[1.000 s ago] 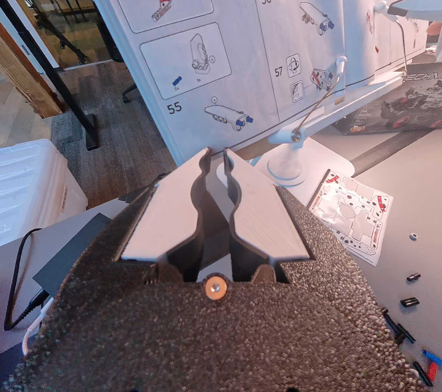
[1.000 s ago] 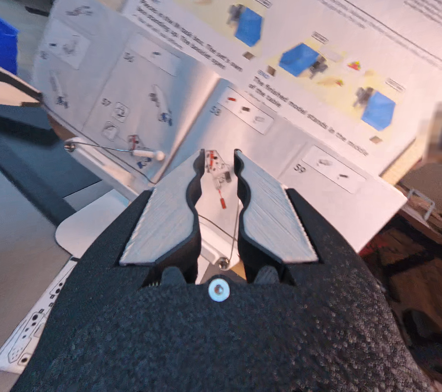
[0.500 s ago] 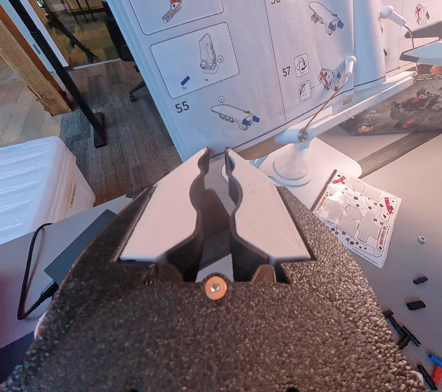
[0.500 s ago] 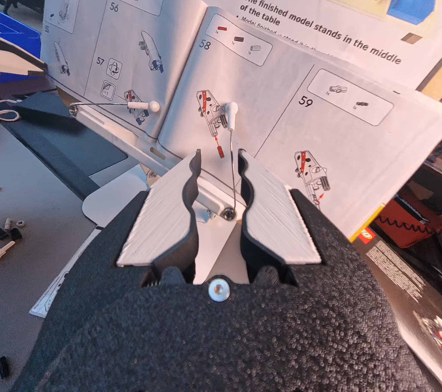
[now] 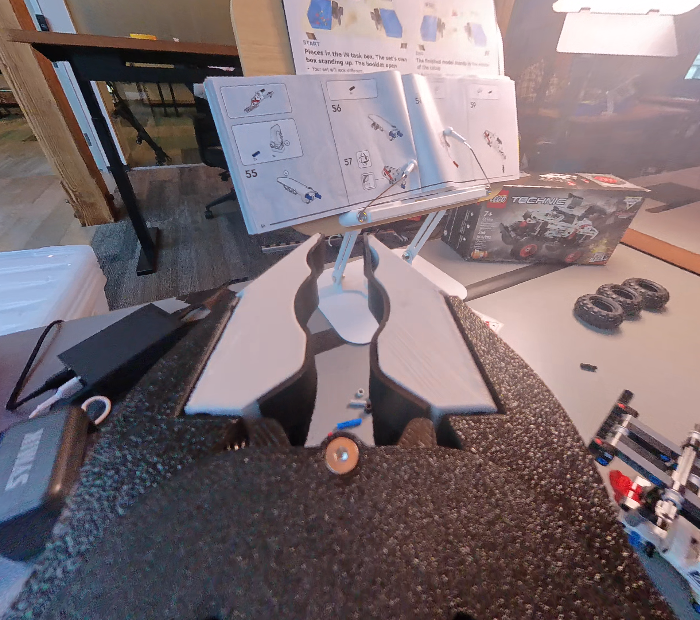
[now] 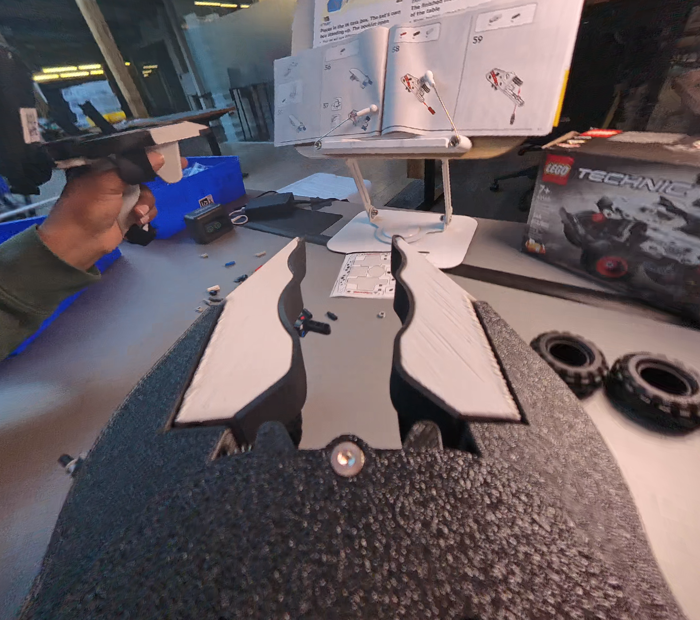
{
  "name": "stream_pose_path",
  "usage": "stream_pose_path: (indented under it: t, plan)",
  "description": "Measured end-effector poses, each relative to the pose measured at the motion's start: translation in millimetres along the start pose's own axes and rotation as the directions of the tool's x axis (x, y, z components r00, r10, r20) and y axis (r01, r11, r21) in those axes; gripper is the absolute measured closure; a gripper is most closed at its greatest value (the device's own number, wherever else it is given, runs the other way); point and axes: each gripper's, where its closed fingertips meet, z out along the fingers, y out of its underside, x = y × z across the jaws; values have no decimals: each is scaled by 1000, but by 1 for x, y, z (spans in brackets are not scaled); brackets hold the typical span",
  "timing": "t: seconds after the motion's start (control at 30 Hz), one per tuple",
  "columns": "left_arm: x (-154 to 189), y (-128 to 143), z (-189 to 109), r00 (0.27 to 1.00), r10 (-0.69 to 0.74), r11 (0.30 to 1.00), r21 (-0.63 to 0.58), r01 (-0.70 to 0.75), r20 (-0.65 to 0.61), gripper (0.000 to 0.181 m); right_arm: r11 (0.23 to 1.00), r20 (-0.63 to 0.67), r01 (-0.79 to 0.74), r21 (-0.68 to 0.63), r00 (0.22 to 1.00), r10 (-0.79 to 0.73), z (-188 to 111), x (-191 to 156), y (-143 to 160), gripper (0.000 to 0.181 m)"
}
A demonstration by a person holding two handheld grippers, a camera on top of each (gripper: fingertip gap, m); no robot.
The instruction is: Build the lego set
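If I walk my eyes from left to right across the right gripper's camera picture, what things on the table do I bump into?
Hand holding the left gripper → blue bin → small black box → white booklet stand → set's box, with black tires in front of it.

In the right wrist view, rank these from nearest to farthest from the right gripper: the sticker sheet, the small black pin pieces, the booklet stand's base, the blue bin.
1. Small black pin pieces, between the right gripper fingers, left of centre.
2. Sticker sheet, just past the fingertips.
3. Booklet stand's base, straight ahead, behind the sheet.
4. Blue bin, far left, at the table's back.
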Motion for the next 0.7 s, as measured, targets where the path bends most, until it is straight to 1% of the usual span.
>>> stream_pose_path:
  t: [0.07, 0.17, 0.2, 0.27, 0.3, 0.37, 0.43, 0.5, 0.57, 0.63, 0.7]
  plan:
    - [10, 1, -22, 999, -29, 999, 27, 29, 16, 161, 999, -44, -30, 37, 999, 32, -19, 0, 15, 138]
    - [28, 11, -59, 998, -59, 998, 30, 59, 17, 157, 994, -127, 25, 110, 992, -11, -36, 7, 35, 146]
    - [34, 16, -73, 998, -67, 997, 35, 67, 16, 157, 993, -140, 46, 109, 990, -31, -38, 8, 36, 147]
    - [49, 29, -101, 997, -70, 997, 35, 69, 13, 155, 985, -127, 110, 136, 988, -93, -40, 3, 23, 144]
    - [57, 38, -115, 997, -71, 997, 28, 71, 5, 153, 978, -140, 141, 151, 983, -120, -42, 3, 19, 145]
    - [70, 55, -141, 998, -64, 998, 12, 64, 1, 151, 982, -121, 130, 137, 986, -114, -40, -2, 24, 144]
    - [74, 74, -162, 999, -32, 999, -14, 33, 20, 149, 987, -79, 98, 131, 993, -88, -38, -10, 26, 143]
    - [78, 89, -179, 998, -63, 997, -48, 63, 11, 145, 985, -74, 118, 126, 991, -109, -38, -15, 27, 143]
    - [81, 96, -190, 997, -81, 995, -58, 81, 7, 140, 983, -60, 139, 120, 989, -133, -37, -21, 27, 143]
    - [82, 101, -194, 996, -85, 994, -64, 85, -1, 136, 985, -46, 134, 106, 990, -130, -37, -24, 28, 143]
    - [83, 105, -191, 995, -100, 991, -88, 98, -18, 129, 988, -31, 118, 95, 993, -116, -38, -27, 28, 143]
